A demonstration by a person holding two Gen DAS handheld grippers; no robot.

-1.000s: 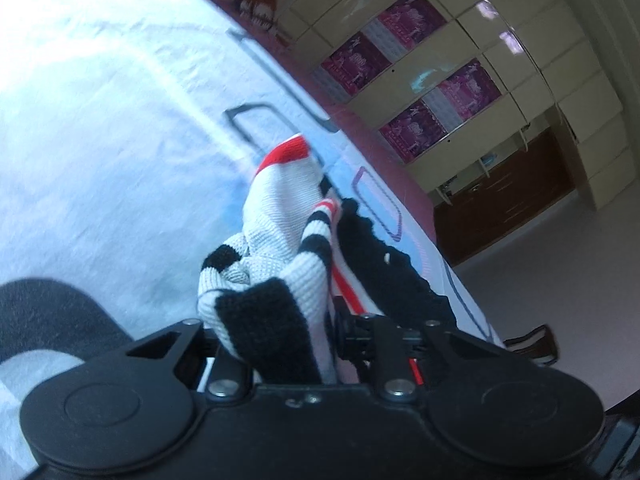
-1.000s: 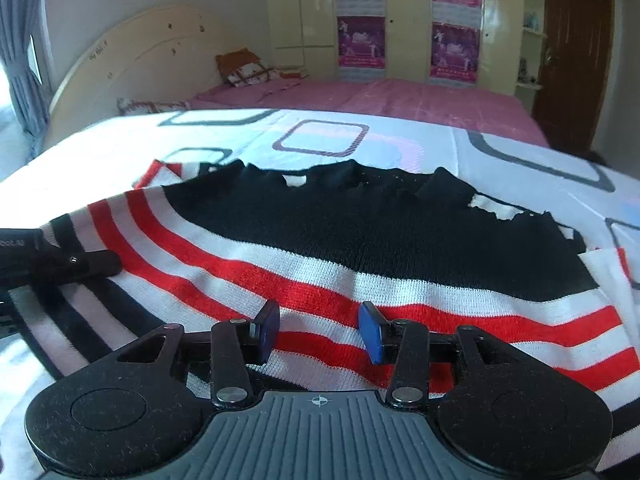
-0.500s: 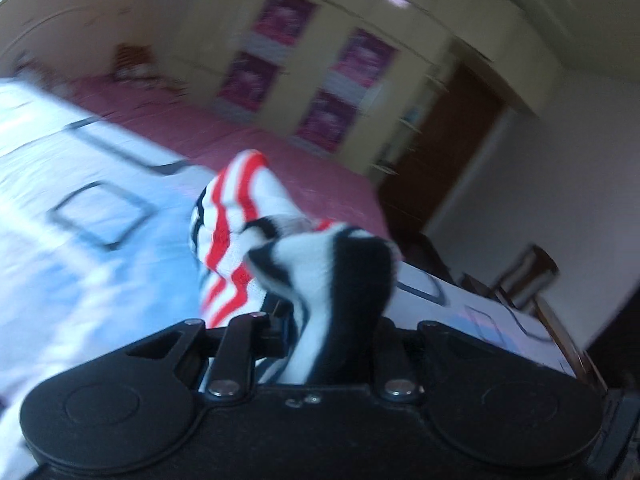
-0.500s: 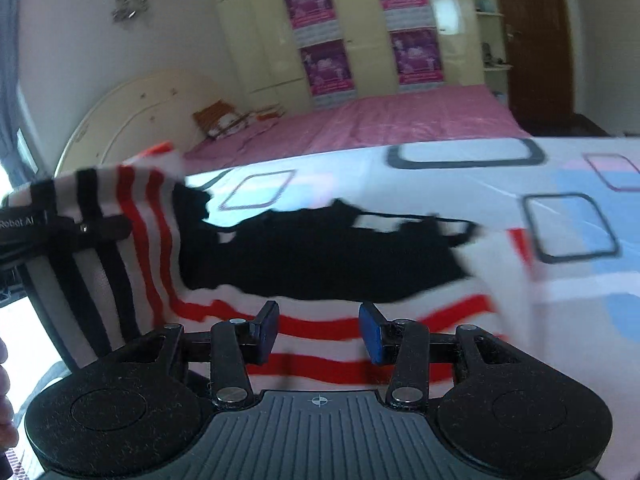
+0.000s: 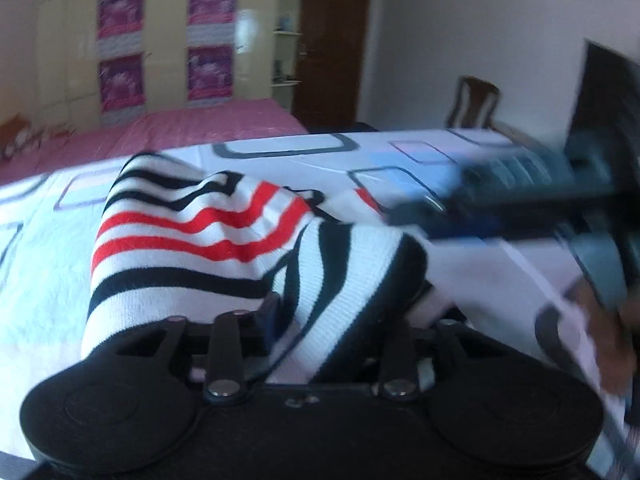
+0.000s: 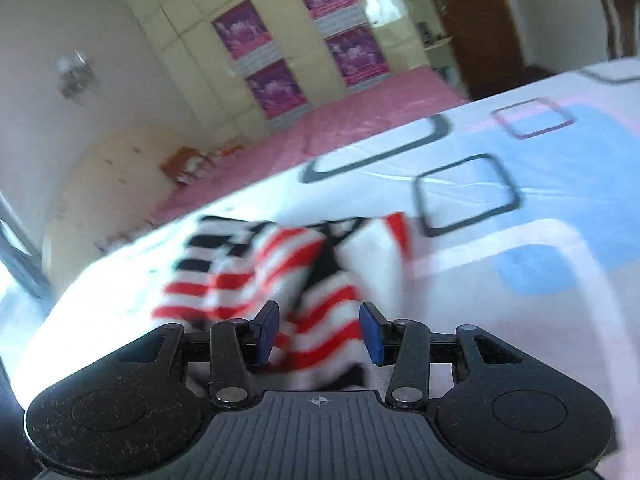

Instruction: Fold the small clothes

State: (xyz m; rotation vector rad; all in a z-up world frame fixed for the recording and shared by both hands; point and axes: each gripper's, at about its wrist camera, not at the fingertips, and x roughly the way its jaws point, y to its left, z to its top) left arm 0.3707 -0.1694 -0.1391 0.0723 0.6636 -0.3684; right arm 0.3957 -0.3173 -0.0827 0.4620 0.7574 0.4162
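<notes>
We are seeing the striped sweater (image 5: 208, 240) bunching on the bed (image 5: 40, 248), a fold lying between the left claw (image 5: 344, 316) whose jaws have just been opening, while the right claw (image 6: 318, 332), jaws apart, is hovering just above it.

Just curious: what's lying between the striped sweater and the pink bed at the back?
Only bare patterned bedsheet between the striped sweater and the pink bed; right wrist view shows it.

My black matt plastic left gripper (image 5: 340, 316) sits in a ribbed knit garment striped white, red and black (image 5: 208, 240). The patterned white-and-blue bedsheet (image 6: 520, 216) looks smooth cloth; the cream wardrobe doors (image 6: 192, 32) are glossy.
</notes>
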